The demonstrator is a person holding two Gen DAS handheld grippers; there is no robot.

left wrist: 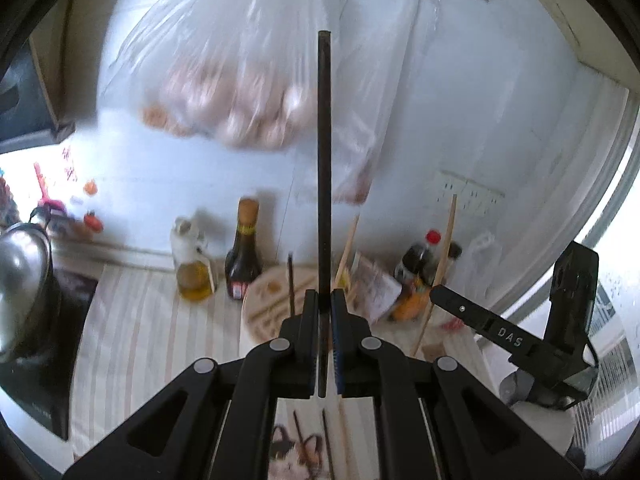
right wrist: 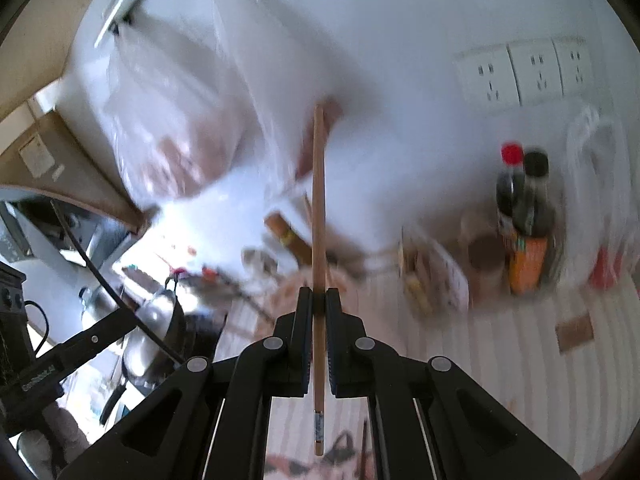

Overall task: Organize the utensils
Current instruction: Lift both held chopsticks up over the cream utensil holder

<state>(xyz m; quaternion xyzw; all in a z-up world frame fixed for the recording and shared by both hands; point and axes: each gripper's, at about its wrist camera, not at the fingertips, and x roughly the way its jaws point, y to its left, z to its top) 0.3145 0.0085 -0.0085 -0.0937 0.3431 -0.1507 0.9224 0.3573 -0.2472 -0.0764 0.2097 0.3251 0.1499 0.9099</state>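
Note:
In the left wrist view my left gripper [left wrist: 323,298] is shut on a dark chopstick [left wrist: 324,140] that stands upright between its pads. My right gripper [right wrist: 319,296] is shut on a light wooden chopstick [right wrist: 318,200], also upright. Each view catches the other tool. The right gripper [left wrist: 436,293] with its wooden chopstick [left wrist: 446,240] shows at the right. The left gripper [right wrist: 128,318] with the dark chopstick [right wrist: 86,258] shows at the left. Both are held up above the striped cloth [left wrist: 132,320]. More chopsticks [left wrist: 298,436] lie on the cloth below.
A pale round container [left wrist: 260,308] holds a dark stick [left wrist: 291,284] ahead. Behind it stand an oil bottle [left wrist: 194,268], a dark sauce bottle [left wrist: 243,256] and a red-capped bottle [right wrist: 510,184]. Plastic bags [left wrist: 240,80] hang on the wall. A lidded metal pot [left wrist: 20,272] sits left.

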